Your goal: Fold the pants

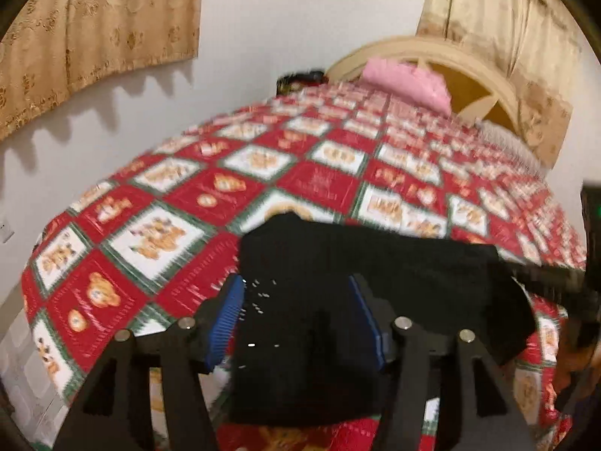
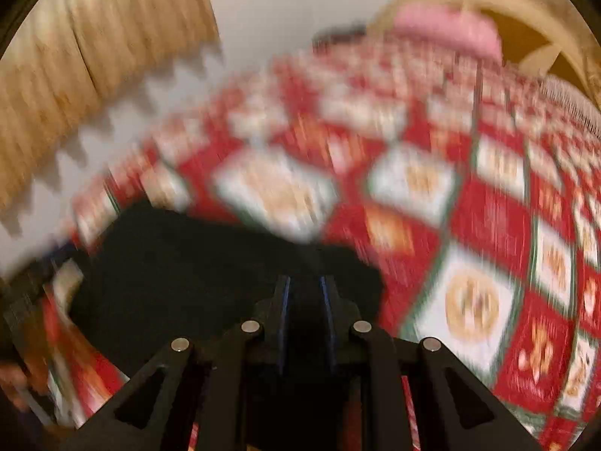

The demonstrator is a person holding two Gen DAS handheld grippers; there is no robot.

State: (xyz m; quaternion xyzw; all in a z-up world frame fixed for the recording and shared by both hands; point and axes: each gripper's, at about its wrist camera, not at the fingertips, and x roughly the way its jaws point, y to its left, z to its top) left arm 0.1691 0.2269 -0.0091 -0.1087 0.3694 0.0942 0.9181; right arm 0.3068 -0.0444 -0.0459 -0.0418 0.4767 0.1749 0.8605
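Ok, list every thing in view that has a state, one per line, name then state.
black pants: lifted at the near edge of the bed, held by both grippers, not yet folded flat.
left gripper: fingers apart, black cloth between them.
right gripper: fingers nearly closed on the black cloth.
bedspread: spread flat over the bed.
pink pillow: lying at the headboard.
curtain: hanging drawn.

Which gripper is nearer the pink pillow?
Hard to tell. Both the left gripper and the right gripper hold the black pants far from the pink pillow.
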